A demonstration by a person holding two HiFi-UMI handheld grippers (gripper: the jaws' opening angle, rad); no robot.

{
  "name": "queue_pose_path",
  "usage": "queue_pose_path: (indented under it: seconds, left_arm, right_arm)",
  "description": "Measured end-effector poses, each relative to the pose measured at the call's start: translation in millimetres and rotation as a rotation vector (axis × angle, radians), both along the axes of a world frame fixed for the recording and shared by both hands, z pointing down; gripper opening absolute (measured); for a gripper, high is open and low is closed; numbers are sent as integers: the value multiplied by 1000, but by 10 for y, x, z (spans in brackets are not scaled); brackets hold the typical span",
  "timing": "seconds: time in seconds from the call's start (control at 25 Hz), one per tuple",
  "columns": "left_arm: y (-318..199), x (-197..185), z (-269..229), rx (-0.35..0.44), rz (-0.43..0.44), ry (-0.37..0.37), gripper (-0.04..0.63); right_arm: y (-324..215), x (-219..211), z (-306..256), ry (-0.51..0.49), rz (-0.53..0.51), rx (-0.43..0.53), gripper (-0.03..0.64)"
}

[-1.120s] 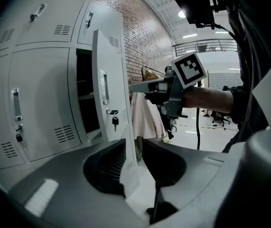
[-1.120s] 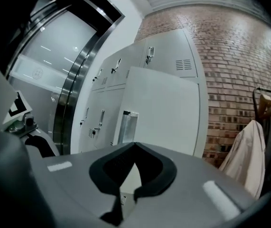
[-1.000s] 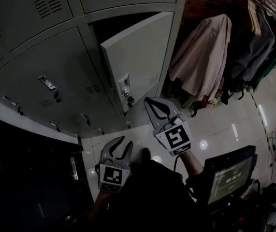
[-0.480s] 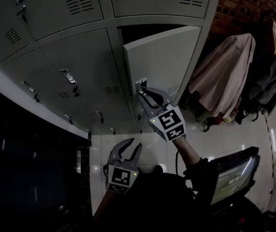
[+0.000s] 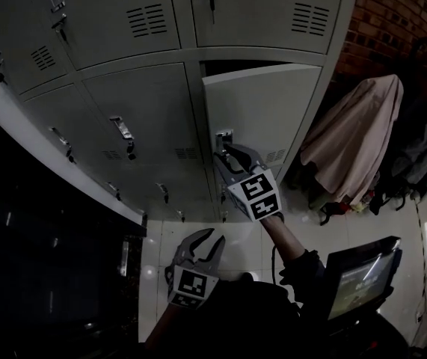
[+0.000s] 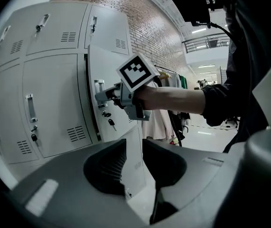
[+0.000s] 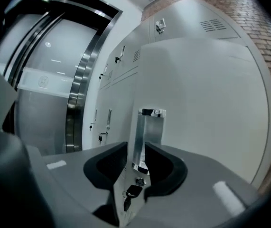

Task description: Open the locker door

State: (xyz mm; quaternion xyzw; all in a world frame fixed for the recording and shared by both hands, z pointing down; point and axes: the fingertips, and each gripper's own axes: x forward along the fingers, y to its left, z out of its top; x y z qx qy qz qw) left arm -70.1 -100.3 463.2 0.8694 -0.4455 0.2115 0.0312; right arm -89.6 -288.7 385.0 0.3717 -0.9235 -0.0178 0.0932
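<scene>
The grey locker door (image 5: pixel 265 111) stands ajar, its left edge swung out from the frame. Its metal handle (image 5: pixel 223 138) sits on that edge, with a key (image 7: pixel 130 191) hanging below it. My right gripper (image 5: pixel 225 154) is at the handle, jaws opening, and the handle (image 7: pixel 147 132) stands between them with no firm press visible. The left gripper view shows the right gripper (image 6: pixel 107 95) reaching the door (image 6: pixel 107 65) edge. My left gripper (image 5: pixel 201 244) hangs low over the floor, open and empty, well below the door.
Closed lockers (image 5: pixel 134 126) with handles fill the wall to the left and above. Coats on a rack (image 5: pixel 351 144) hang at the right before a brick wall (image 5: pixel 400 13). A monitor (image 5: pixel 359 279) sits at the lower right. A steel door frame (image 7: pixel 78 94) stands beyond the lockers.
My right gripper has risen from near the floor to the door's handle and its jaws have spread around it. The left gripper has stayed low.
</scene>
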Motion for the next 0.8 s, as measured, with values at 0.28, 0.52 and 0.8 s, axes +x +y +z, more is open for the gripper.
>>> queue_pose_path:
  seconds: [0.28, 0.52, 0.8]
  left_arm:
    - [55, -104, -10, 1, -11, 8, 117]
    - [96, -162, 15, -6, -1, 15, 117]
    - [151, 20, 25, -6, 73, 19, 117]
  right_arm:
    - [-123, -89, -7, 13, 46, -12, 91]
    - [180, 47, -17, -35, 2, -20, 72]
    - [784, 501, -11, -107, -120, -23, 80]
